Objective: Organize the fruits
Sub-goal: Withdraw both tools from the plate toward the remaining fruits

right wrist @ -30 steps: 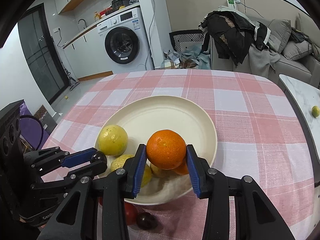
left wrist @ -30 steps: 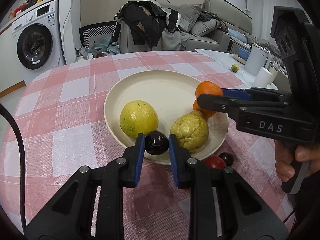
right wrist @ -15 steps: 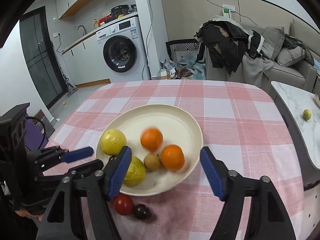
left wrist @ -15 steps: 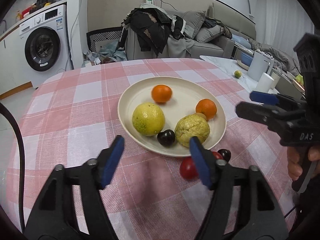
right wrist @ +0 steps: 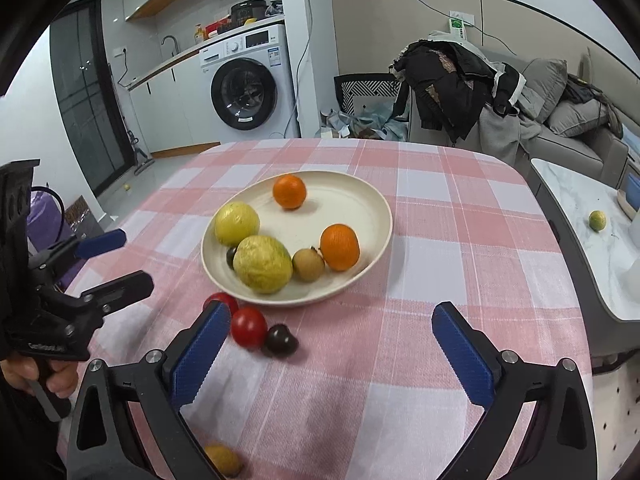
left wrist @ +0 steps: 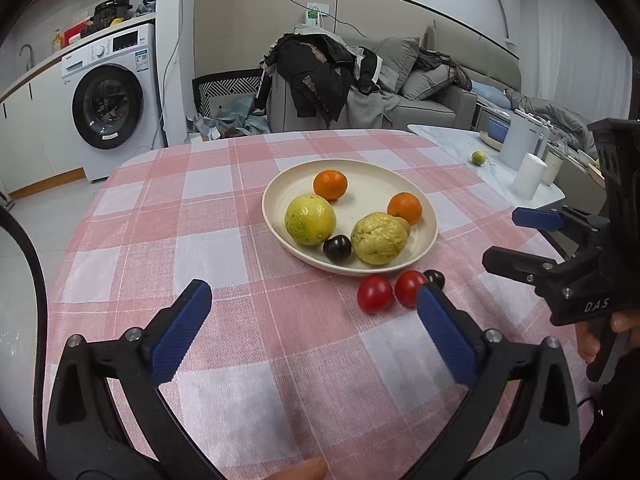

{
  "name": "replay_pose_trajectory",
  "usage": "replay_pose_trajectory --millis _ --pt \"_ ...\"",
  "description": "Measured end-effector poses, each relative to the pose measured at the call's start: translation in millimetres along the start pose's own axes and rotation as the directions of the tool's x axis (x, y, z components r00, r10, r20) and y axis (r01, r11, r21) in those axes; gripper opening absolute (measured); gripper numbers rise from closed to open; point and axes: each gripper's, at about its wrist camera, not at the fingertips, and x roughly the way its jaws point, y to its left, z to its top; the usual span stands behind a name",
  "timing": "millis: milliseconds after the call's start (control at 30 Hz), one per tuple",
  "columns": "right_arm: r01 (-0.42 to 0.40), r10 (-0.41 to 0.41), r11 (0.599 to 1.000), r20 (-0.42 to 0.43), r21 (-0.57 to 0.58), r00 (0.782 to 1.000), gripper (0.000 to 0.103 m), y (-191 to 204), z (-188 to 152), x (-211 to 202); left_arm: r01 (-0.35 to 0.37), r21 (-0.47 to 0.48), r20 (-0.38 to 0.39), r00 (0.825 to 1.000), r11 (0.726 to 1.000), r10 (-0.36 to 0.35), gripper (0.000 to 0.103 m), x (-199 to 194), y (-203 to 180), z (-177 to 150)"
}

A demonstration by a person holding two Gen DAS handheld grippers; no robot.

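Fruit is mostly gathered already: the cream plate [right wrist: 376,216] near the middle of the checked worktop [left wrist: 168,216] holds a smooth yellow citrus [left wrist: 310,220], a wrinkled yellow-green fruit [left wrist: 379,238], two oranges — one toward the far rim [left wrist: 330,185], one on the right side [left wrist: 405,208] — a dark plum [left wrist: 337,249] between the two yellow fruits, and a small brown fruit [right wrist: 308,265] tucked against the nearer orange. What looks left to do lies off the plate: two red tomatoes [left wrist: 375,299] [left wrist: 410,287] and a small dark fruit [right wrist: 279,340] sit on the cloth just beside the near rim, clustered and touching or nearly so, and one more yellowish fruit [right wrist: 222,460] lies close to the worktop's near edge, partly hidden behind the right gripper's frame. So by my reckoning the task is well past halfway, with about four small pieces outstanding. Both tools are released and carry nothing: the left gripper [left wrist: 310,330] hangs with its jaws spread wide above bare cloth short of the tomatoes, and the right gripper [right wrist: 332,350] is likewise agape, its left pad just beside the red pair. Open room is generous — the plate's centre and far right are bare. The stray fruit by the near edge could roll off if nudged, and the close-packed trio leaves little gap for a finger to slip between them.
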Motion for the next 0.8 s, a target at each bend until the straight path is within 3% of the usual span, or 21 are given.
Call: replay_pose_trajectory --millis 367,800 --pt "0.03 -0.032 0.997 -0.022 -0.064 0.999 0.103 20.2 -18.1 -19.4 0.022 0.015 0.01 1.0 1.0 -0.022 0.102 -32.0 -7.2 -15.8" --pt "-0.007 0.0 0.995 -0.061 -0.103 0.998 0.103 34.2 -38.1 -29.8 0.033 0.026 -0.023 0.999 0.999 -0.032 0.102 -25.2 -9.0 -21.8"
